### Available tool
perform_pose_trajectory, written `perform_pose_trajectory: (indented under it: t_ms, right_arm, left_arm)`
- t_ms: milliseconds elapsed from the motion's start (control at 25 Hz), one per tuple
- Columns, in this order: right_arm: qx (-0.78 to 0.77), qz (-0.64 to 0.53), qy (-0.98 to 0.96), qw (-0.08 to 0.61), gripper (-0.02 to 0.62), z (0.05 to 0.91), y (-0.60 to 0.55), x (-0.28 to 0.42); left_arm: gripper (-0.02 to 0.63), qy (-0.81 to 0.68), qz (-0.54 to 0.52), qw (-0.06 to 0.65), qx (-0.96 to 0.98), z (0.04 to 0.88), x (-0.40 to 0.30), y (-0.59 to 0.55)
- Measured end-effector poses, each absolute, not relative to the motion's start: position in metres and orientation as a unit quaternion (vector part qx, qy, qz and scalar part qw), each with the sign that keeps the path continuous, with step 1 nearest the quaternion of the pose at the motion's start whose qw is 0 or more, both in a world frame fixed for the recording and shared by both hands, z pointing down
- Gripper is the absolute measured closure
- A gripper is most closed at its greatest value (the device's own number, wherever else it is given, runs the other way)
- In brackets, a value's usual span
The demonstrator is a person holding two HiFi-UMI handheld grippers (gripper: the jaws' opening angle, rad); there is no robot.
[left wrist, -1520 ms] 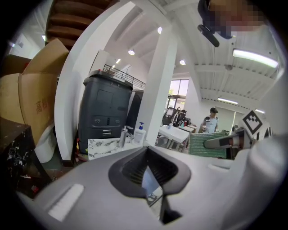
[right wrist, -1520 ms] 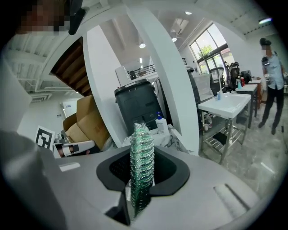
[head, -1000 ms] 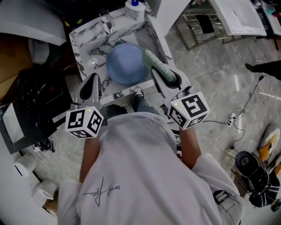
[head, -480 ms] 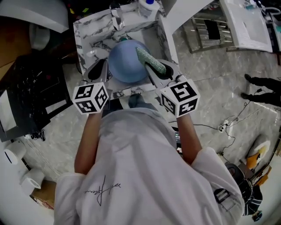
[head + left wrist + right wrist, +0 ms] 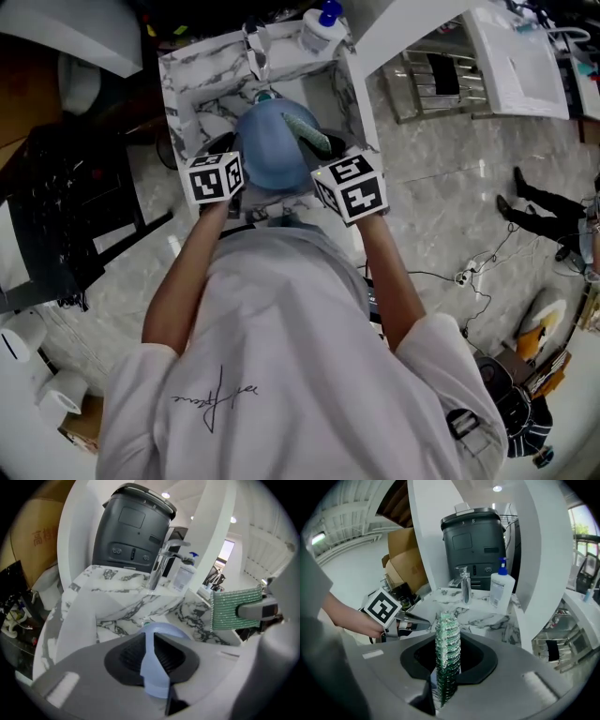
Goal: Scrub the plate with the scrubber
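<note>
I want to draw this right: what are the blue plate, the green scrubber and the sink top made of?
Plate: probably plastic, matte pale blue, with a thin smooth edge.
Scrubber: seemingly woven mesh, green, its ribbed rows sparkle with shiny threads.
Sink top: marble or a marble look, white with dark veins; I cannot tell which.

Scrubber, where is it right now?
In the head view, the green scrubber is clamped in the right claw, over the right side of the blue plate.
</note>
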State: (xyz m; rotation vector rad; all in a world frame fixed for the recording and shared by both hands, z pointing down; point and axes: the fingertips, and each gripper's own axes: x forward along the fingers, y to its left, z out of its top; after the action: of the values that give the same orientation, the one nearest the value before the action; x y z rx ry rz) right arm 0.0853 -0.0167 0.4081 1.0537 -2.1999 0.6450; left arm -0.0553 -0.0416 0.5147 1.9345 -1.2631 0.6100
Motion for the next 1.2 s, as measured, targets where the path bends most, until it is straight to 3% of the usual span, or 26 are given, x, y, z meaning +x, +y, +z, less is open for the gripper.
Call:
perform_pose_trajectory:
  t_ms: [360,680,1000,1200]
  right_arm:
    - [0.308,0.305,-0.830,0.351,0.541,0.466,-0.031,0.045]
    - [0.266,0.364,-0.800,0.396,0.529,0.508,-0.042,0.023]
    - [0.192,0.412,-0.770,0.449,0.531,0.548,-0.032,-0.001]
    - [0.157,0.434,-0.756,0.465,0.531,0.570,-0.028,-0.014]
  left_arm:
    - [0.549,-0.513,0.258,0.430,0.696,0.568,-0.074,-0.047]
    - [0.476,-0.507,0.289,0.483,0.652,0.606,-0.082,-0.034]
    - [0.476,-0.497,0.277,0.539,0.621,0.633,-0.082,-0.024]
    - [0.477,-0.495,0.281,0.536,0.623,0.634,-0.081,-0.025]
